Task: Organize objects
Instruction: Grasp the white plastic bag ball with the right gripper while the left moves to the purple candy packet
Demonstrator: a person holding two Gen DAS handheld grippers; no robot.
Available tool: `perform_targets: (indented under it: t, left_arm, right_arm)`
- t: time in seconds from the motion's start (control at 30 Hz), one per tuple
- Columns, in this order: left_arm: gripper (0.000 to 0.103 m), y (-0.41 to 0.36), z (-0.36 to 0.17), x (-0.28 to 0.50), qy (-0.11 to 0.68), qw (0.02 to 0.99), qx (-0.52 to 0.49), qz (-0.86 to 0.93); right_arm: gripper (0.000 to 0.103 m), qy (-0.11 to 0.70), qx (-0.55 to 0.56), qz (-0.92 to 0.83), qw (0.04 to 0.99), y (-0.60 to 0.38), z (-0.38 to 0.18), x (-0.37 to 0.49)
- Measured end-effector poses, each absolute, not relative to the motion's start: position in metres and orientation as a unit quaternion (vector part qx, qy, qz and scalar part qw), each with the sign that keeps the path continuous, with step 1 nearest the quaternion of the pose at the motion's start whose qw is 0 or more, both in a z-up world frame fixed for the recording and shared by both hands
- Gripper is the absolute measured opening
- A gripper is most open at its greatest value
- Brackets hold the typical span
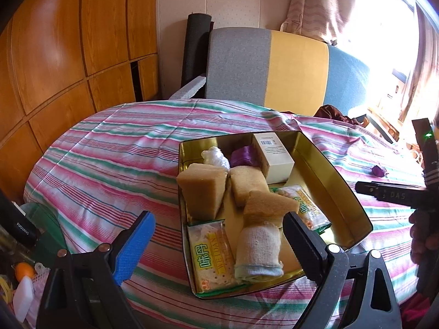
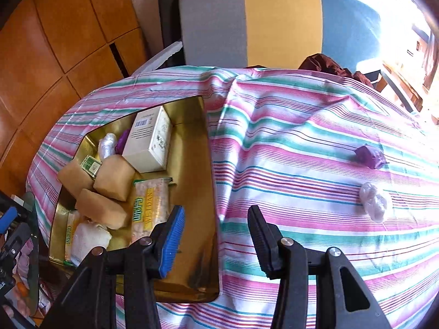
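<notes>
A gold tin tray (image 1: 333, 181) (image 2: 192, 246) sits on the striped cloth. It holds tan sponges (image 1: 201, 190) (image 2: 114, 176), cracker packets (image 1: 211, 255) (image 2: 149, 208), a white box (image 1: 275, 156) (image 2: 149, 141), a rolled towel (image 1: 259, 249) (image 2: 89, 238), a purple wrapped piece (image 1: 242, 156) and a clear-wrapped piece (image 1: 215, 157). My left gripper (image 1: 219, 235) is open and empty above the tray's near end. My right gripper (image 2: 216, 233) is open and empty over the tray's right rim. A purple piece (image 2: 369, 155) and a clear-wrapped piece (image 2: 374, 201) lie loose on the cloth at right.
The striped cloth (image 1: 109, 148) (image 2: 301, 137) covers the table. A grey, yellow and blue chair back (image 1: 274, 65) (image 2: 260, 22) stands behind it. Wooden cabinets (image 1: 55, 54) fill the left. Clutter (image 1: 22, 274) lies below the table's left edge. The right gripper (image 1: 406, 194) shows at the left view's right edge.
</notes>
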State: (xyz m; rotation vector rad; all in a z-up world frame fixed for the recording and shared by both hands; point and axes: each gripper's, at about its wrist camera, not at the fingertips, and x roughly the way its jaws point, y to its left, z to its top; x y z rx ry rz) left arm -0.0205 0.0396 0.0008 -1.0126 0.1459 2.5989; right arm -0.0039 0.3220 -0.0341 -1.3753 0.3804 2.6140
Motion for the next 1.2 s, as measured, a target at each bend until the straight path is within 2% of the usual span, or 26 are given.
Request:
perform_targets:
  t: [0.13, 0.4, 0.6, 0.77, 1.03, 1.1, 1.13, 1.2]
  left_arm:
    - [0.095, 0.052, 0.004, -0.018, 0.064, 0.184, -0.354, 0.915]
    - [0.095, 0.085, 0.01, -0.013, 0.082, 0.223, -0.347, 0.907]
    - [0.095, 0.113, 0.011, -0.011, 0.094, 0.254, -0.348, 0.897]
    - [0.095, 0.139, 0.014, -0.011, 0.106, 0.279, -0.347, 0.889]
    - [0.095, 0.186, 0.017, -0.01, 0.124, 0.321, -0.347, 0.873]
    - [0.095, 0.198, 0.017, -0.01, 0.129, 0.33, -0.346, 0.869]
    - [0.095, 0.204, 0.018, -0.011, 0.131, 0.334, -0.346, 0.867]
    - [0.095, 0.217, 0.019, -0.012, 0.137, 0.344, -0.345, 0.862]
  right_arm:
    - [0.048, 0.139, -0.456, 0.871, 0.117, 0.36, -0.034, 0.013]
    - [0.06, 0.185, -0.442, 0.85, 0.219, 0.463, -0.036, 0.056]
    - [0.062, 0.242, -0.439, 0.82, 0.276, 0.534, -0.052, 0.085]
    - [0.063, 0.27, -0.433, 0.822, 0.252, 0.55, -0.063, 0.081]
    - [0.063, 0.208, -0.491, 0.826, 0.185, 0.529, -0.086, 0.024]
    - [0.056, 0.194, -0.522, 0.812, 0.173, 0.526, -0.099, 0.013]
    - [0.038, 0.193, -0.534, 0.808, 0.157, 0.523, -0.104, 0.009]
    - [0.034, 0.181, -0.53, 0.813, 0.158, 0.52, -0.103, 0.013]
